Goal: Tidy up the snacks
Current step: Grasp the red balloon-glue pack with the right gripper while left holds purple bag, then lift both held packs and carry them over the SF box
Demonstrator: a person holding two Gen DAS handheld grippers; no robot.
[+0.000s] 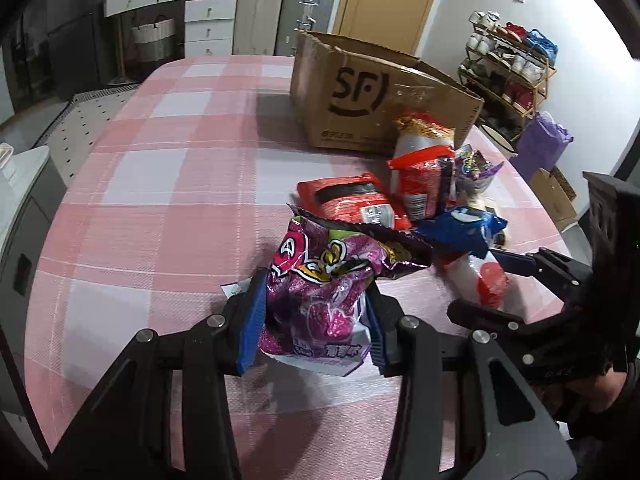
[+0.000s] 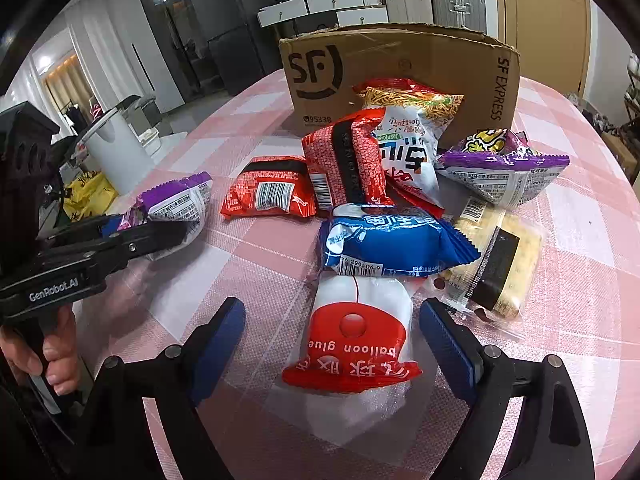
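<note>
My left gripper is shut on a purple snack bag, pinched between its blue pads just above the table; the same bag shows in the right wrist view, held by the left gripper. My right gripper is open, its pads on either side of a white and red "balloon glue" packet lying on the cloth. It also shows at the right of the left wrist view. An open SF cardboard box stands behind the snack pile.
Pile on the pink checked tablecloth: blue packet, two red packets, noodle bag, second purple bag, cracker pack. A shoe rack and drawers stand beyond the table.
</note>
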